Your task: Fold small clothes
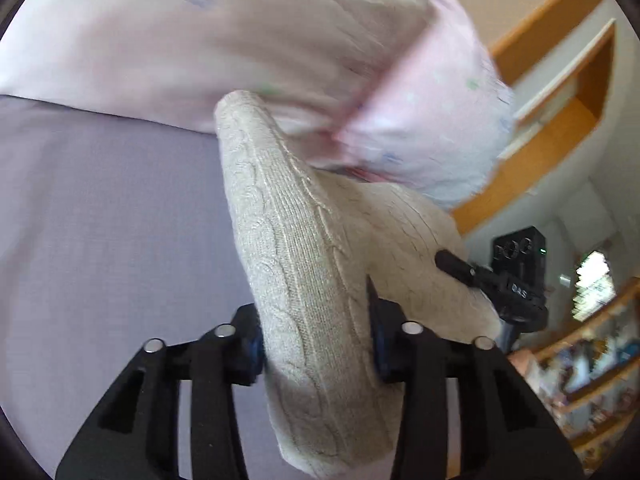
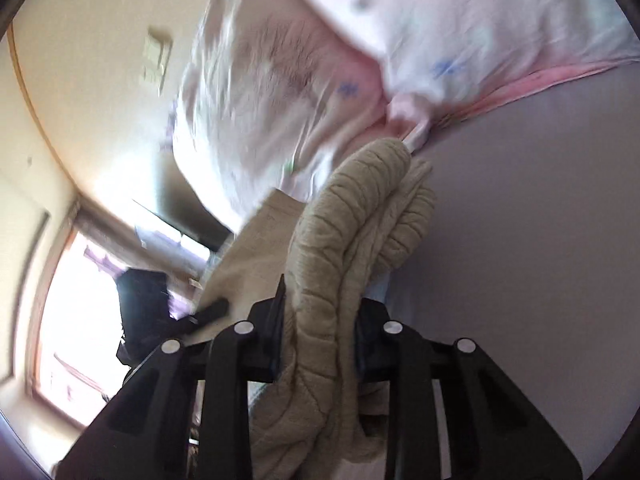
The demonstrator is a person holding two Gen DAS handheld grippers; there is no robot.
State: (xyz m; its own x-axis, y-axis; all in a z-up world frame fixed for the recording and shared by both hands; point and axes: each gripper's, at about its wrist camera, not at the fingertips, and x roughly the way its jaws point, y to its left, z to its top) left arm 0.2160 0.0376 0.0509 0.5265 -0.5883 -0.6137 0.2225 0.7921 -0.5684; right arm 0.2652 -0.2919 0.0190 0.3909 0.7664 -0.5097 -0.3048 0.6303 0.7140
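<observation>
Jaws of both grippers clamped on a beige knit garment (image 1: 304, 264) above lilac surface (image 1: 100, 220), shelves (image 1: 600, 368) beyond.

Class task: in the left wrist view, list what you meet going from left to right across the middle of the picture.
Lilac sheet → beige cable-knit garment, clamped in the left gripper → right gripper pinching its far edge → blurred wooden shelves.

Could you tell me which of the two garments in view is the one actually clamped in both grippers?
The beige cable-knit garment: the left gripper and the right gripper are both shut on it. The pale pink printed garment lies beyond, ungripped.
</observation>
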